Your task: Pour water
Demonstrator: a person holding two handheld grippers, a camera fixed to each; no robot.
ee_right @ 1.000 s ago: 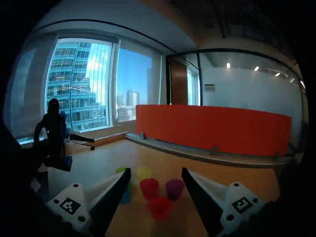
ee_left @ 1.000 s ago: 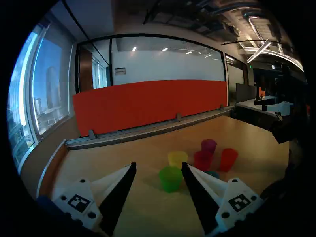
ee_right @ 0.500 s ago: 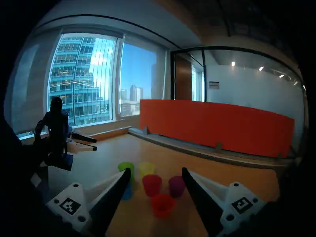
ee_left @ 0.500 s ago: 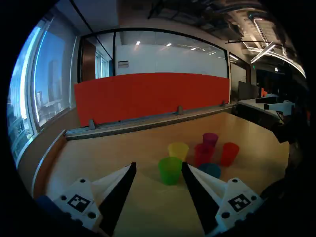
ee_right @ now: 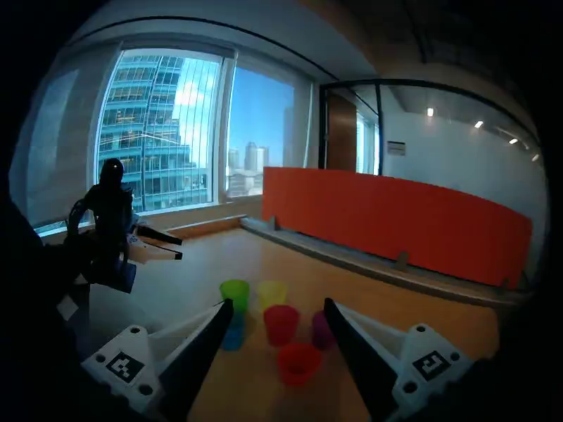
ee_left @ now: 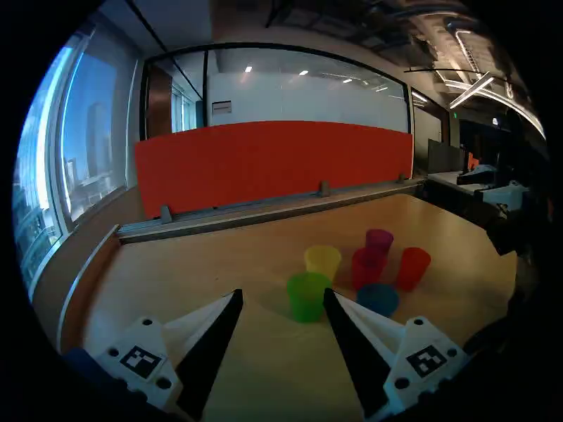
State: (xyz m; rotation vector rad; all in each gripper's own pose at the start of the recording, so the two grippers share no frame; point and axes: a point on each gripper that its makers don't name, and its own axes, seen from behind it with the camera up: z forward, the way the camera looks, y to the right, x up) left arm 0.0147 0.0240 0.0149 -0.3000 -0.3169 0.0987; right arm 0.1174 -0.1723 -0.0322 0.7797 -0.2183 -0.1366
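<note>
Green cup (ee_left: 307, 296) upright on table (ee_left: 197, 274), just ahead of left gripper (ee_left: 282, 292), nearer its right fingertip. Yellow cup (ee_left: 322, 261) beyond it. Blue cup (ee_left: 378, 299), red cup (ee_left: 367, 267), purple cup (ee_left: 379, 240) and orange cup (ee_left: 412, 268) off right. Fingers apart, empty. Right gripper (ee_right: 276, 302): fingers apart, empty, cluster ahead between tips.

Six plastic cups (ee_left: 307, 295) clustered on wooden table (ee_left: 211, 267)

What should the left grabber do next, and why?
Probably ease the left gripper forward so its open fingers come around the green cup. The fingers are apart and empty. That cup stands upright on the table just ahead, the nearest cup to them.
</note>
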